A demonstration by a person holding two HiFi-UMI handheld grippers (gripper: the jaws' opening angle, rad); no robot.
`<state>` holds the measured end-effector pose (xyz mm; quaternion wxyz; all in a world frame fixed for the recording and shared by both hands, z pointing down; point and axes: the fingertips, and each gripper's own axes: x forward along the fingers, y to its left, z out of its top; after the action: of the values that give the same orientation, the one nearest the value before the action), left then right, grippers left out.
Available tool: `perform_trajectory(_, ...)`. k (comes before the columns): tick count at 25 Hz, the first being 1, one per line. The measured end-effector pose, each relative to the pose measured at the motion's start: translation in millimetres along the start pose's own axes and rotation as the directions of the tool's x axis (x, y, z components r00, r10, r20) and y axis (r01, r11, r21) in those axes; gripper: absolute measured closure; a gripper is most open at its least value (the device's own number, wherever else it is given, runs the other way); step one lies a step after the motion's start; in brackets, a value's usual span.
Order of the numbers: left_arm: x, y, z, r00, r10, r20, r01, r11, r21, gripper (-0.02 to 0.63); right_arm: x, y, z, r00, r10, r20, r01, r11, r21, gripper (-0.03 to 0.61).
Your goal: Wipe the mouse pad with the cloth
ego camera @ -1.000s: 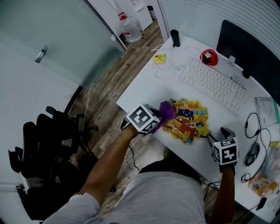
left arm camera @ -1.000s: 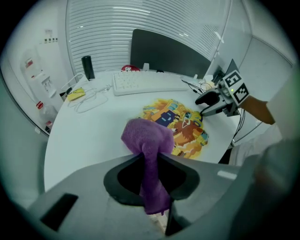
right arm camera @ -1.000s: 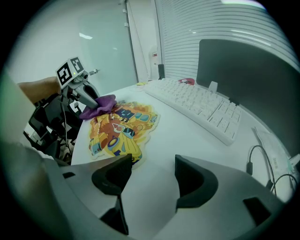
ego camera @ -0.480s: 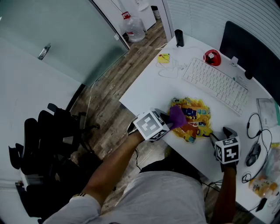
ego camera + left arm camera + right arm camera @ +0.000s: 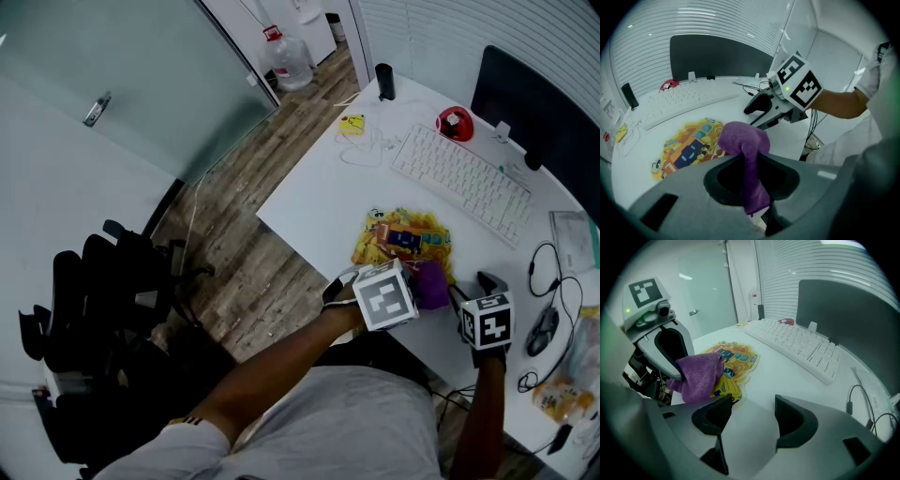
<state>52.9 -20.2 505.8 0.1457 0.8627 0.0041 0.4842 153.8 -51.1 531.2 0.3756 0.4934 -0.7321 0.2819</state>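
Observation:
The mouse pad [image 5: 401, 240], yellow with cartoon print, lies near the front edge of the white desk [image 5: 309, 202]. My left gripper [image 5: 414, 289] is shut on a purple cloth [image 5: 432, 284], which rests at the pad's near right corner. In the left gripper view the cloth [image 5: 743, 140] bunches out from between the jaws above the pad [image 5: 689, 149]. My right gripper [image 5: 469, 290] stands open just right of the cloth, with nothing between its jaws. The right gripper view shows the cloth [image 5: 697, 373] on the pad's [image 5: 736, 356] near end, held by the left gripper [image 5: 670, 352].
A white keyboard [image 5: 459, 178] lies behind the pad, with a dark monitor [image 5: 534, 108] and a red object [image 5: 453, 122] beyond it. A mouse [image 5: 542, 330] and cables sit at the right. A black cylinder [image 5: 384, 82] stands at the far corner. An office chair [image 5: 103, 281] is on the floor at left.
My left gripper has swept the purple cloth across the pad from its left side to its near right corner, close to the right gripper. The right gripper has stayed put.

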Motion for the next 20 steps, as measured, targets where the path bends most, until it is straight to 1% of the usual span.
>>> perform_trajectory(3,10,-3,2,1.0,-0.015,-0.024,0.015,1.0,0.014,0.532,0,0,0,1.0,0.0,0.003,0.0,1.0,0.002,0.33)
perform_trajectory(7,17,0,-1,0.999,-0.02,-0.046,0.021,1.0,0.01,0.532,0,0,-1,1.0,0.004,0.004,-0.004,1.0,0.002,0.33)
perform_trajectory(11,5,22,-2,0.998,0.06,-0.033,-0.06,0.998,0.018,0.531,1,-1,-2,1.0,0.007,0.006,-0.007,1.0,0.002,0.33)
perform_trajectory(15,-5,34,-21,0.997,0.069,-0.043,-0.07,0.997,-0.037,0.531,0,-1,-1,1.0,0.008,0.006,-0.008,1.0,0.001,0.33)
perform_trajectory(18,-13,37,-32,0.999,0.047,-0.023,-0.049,0.995,-0.084,0.531,1,-1,-1,1.0,0.009,0.006,-0.009,1.0,0.001,0.33)
perform_trajectory(20,-20,45,-41,0.998,0.058,-0.02,-0.06,0.992,-0.112,0.531,1,-1,-1,1.0,0.009,0.007,-0.009,1.0,0.0,0.33)
